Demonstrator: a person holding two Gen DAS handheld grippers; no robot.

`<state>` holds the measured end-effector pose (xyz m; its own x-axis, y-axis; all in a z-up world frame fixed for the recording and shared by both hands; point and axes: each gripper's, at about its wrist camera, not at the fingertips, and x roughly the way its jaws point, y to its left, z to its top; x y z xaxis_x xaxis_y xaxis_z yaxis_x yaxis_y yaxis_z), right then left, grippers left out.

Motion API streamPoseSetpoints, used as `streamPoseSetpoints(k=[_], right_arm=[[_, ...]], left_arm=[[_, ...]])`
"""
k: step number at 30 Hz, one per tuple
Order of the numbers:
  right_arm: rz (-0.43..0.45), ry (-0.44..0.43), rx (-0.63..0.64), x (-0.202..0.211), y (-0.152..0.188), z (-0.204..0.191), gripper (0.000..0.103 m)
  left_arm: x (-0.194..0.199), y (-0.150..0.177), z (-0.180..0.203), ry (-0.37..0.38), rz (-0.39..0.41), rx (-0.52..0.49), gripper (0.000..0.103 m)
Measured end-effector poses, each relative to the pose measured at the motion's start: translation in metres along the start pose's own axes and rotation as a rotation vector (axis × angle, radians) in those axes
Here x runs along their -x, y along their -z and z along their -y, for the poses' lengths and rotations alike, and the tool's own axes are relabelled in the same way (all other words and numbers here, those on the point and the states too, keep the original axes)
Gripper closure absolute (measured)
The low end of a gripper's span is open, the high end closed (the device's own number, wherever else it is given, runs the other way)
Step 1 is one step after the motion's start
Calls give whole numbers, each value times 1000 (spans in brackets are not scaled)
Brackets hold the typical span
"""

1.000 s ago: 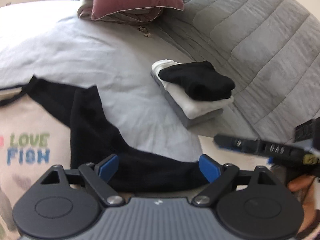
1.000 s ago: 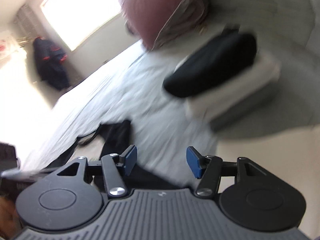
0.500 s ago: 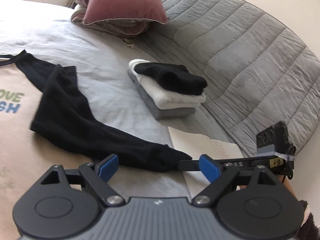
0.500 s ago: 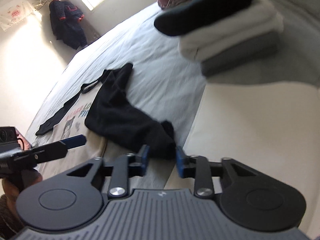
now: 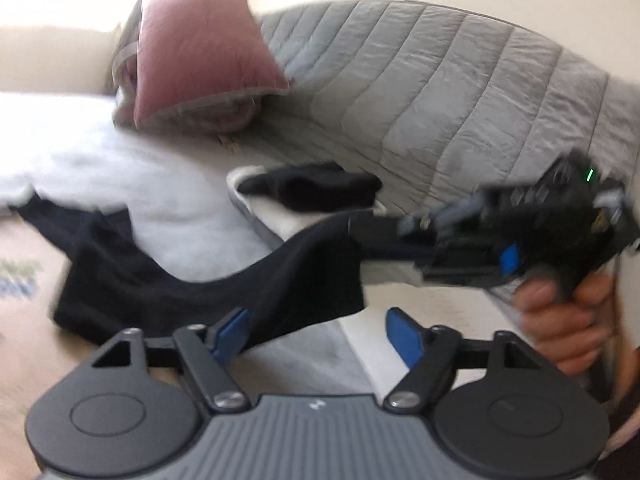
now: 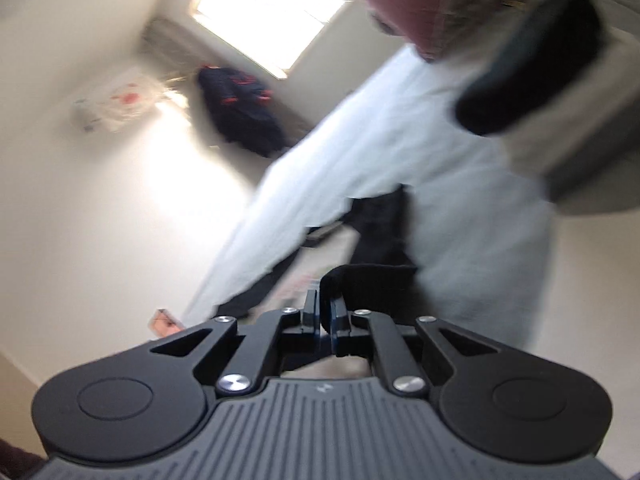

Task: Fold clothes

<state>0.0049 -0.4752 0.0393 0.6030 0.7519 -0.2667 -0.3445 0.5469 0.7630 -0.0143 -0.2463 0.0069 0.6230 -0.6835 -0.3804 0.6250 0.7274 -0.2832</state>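
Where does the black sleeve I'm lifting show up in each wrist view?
Left wrist: black sleeve in the centre, its end lifted by the right gripper reaching in from the right.
Right wrist: it sits low in the centre, pinched in the closed gripper.
Shared landmark: folded stack, upper right in the right view.

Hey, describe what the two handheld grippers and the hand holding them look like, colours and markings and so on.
Both the left gripper and right gripper are matte black linkages with blue finger pads, silver pivot screws, round black discs at each side and a ribbed grey body. Seen from the left wrist, the right gripper shows a small green light. The bare right hand grips its handle.
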Motion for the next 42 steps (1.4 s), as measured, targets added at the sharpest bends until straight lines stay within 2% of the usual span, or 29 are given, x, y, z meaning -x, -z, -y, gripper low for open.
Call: streamPoseSetpoints(k=[4,8,10,11,12,13,14,17,19,20,22,24,25,26,28,32,37,42], right_arm=[[4,-74,25,-19,-6,-23,95],[8,-117,9,-41,-11,-34,95],[23,-153,13,-47,-14,-41,95],[32,-174,12,-50,-16,-44,95],[41,-196,11,-51,-18,-48,95],[50,-212,12,-52,-19,-51,95],[60,-226,15,-52,-20,-55,95],[105,-233,36,-59,-22,-63,88],[129,-231,35,-63,-23,-61,88],[138,-214,30,-66,-24,-59,88],[154,-127,29,-76,-25,-54,87],[162,8,46,-88,-23,-48,77],[165,80,55,-94,-22,-45,64],[158,133,61,-101,-21,-41,59],[132,213,68,-114,-19,-33,59],[87,295,85,-134,-12,-25,59],[64,363,156,-142,-3,-33,58],[43,422,209,-155,5,-35,57]], left_arm=[[10,-5,8,-124,64,-118,40],[25,-18,2,-164,138,-104,43],[31,-25,-6,-202,174,-88,50],[35,-29,-9,-221,192,-79,59],[37,-35,-16,-230,201,-59,76],[39,-41,-23,-240,210,-39,88],[42,-48,-30,-233,207,-16,94],[50,-65,-48,-236,206,-17,94],[58,-75,-64,-254,213,-15,94],[62,-81,-73,-263,216,-14,94],[72,-88,-91,-273,225,14,94],[83,-94,-107,-282,238,46,94],[87,-96,-116,-286,242,60,94],[91,-97,-126,-289,245,74,94],[99,-99,-145,-302,250,101,94],[117,-97,-185,-351,253,155,94],[132,-75,-235,-424,242,237,94],[135,-53,-265,-465,181,276,94]])
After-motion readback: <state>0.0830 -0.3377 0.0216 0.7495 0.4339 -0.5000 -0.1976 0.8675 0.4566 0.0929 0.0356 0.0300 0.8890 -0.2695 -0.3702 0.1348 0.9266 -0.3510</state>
